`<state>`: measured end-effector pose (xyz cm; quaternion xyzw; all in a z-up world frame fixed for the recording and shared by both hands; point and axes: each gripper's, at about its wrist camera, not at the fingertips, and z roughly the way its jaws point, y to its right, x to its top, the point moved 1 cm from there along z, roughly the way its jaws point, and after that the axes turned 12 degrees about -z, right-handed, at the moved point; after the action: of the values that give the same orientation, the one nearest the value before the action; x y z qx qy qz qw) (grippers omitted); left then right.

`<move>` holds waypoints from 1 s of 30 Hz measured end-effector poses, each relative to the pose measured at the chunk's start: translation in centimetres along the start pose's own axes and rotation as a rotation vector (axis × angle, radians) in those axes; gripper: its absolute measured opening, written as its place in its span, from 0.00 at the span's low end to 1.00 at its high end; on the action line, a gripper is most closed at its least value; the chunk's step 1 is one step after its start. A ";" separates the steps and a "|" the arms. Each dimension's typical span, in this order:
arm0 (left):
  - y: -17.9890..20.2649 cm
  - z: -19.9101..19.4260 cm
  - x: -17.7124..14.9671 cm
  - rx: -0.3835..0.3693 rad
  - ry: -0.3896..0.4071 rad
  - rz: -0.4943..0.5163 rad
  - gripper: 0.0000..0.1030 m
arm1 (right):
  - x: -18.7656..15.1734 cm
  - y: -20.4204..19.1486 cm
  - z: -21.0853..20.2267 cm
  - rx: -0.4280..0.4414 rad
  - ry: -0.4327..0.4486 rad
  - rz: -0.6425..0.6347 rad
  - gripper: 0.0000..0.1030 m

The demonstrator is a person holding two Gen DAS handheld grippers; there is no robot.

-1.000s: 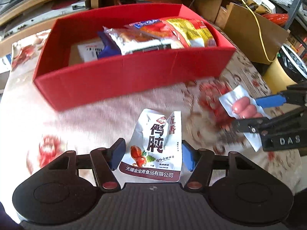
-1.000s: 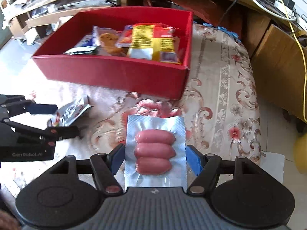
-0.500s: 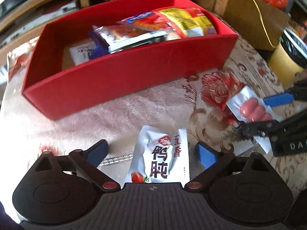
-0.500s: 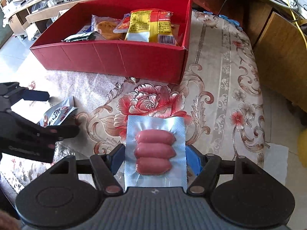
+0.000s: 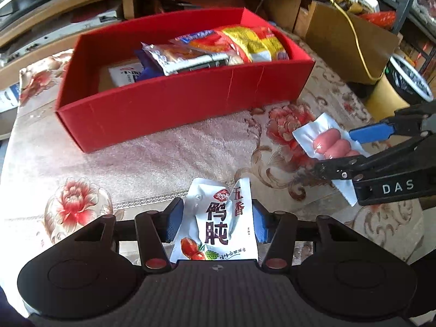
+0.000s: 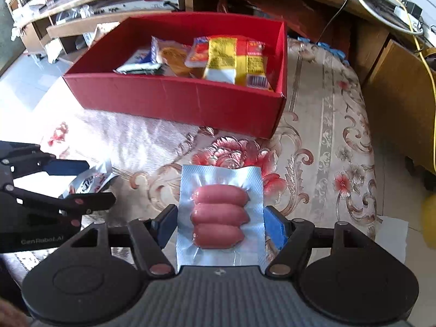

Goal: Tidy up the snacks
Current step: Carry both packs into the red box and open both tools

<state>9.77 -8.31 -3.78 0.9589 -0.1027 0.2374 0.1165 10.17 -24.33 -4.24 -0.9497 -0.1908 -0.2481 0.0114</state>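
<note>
Three pink sausages (image 6: 219, 216), clear vacuum-sealed pack.

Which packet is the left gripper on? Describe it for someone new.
Start at the red box on the flowered tablecloth. Nearer the camera, the left gripper is closing on a white pouch. Unlike the clear sausage pack, it bears large dark Chinese characters.

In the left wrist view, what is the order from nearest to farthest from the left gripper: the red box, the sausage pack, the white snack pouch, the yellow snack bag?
1. White snack pouch: between the jaws of the left gripper, which are closing.
2. Sausage pack: to the right, in the right gripper.
3. Red box: ahead on the tablecloth.
4. Yellow snack bag: inside the box, far right.
</note>
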 end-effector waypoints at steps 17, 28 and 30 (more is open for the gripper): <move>-0.2 -4.2 5.7 -0.044 0.207 -0.087 0.58 | 4.4 0.5 -3.7 0.014 0.183 0.097 0.67; -1.4 -2.0 10.9 -0.022 0.255 -0.114 0.58 | 10.0 3.4 -2.3 -0.002 0.232 0.167 0.66; -1.8 -1.4 11.7 -0.014 0.254 -0.120 0.58 | 11.0 3.7 -1.5 -0.004 0.230 0.168 0.66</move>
<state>19.74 -7.83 2.73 0.9247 -0.0314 0.3487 0.1494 19.67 -24.05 2.60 -0.9277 -0.1077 -0.3537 0.0520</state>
